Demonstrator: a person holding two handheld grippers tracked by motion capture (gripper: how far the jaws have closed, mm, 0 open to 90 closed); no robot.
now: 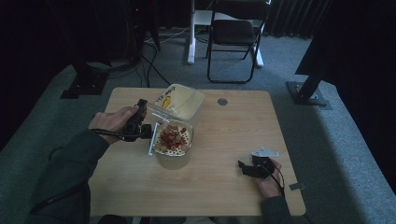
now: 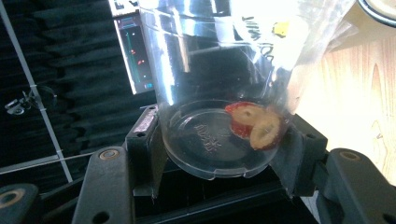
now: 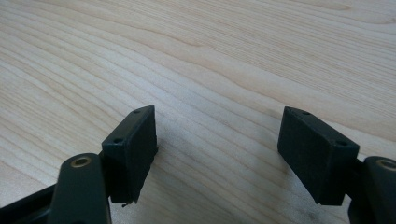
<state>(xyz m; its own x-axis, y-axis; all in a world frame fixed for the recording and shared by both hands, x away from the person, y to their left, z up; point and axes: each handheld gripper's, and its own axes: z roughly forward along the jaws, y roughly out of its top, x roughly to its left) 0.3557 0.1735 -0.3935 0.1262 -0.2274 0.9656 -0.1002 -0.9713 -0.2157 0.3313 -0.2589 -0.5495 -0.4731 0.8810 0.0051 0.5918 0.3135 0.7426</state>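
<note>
My left gripper (image 1: 145,130) is shut on the base of a clear plastic cup (image 2: 210,70), with one jaw pressed against each side. The cup is tilted, and two red-skinned fruit slices (image 2: 254,125) lie against its bottom wall. In the high view the cup (image 1: 158,116) is held just left of a clear container (image 1: 173,140) heaped with red and beige fruit pieces. My right gripper (image 1: 243,167) rests low at the table's front right. Its jaws (image 3: 217,149) stand open over bare wood with nothing between them.
A pale open tub with a yellow label (image 1: 182,100) stands right behind the filled container. The wooden table (image 1: 224,135) has a round grommet (image 1: 222,101) at the back. A black chair (image 1: 236,37) and stand legs are on the floor beyond.
</note>
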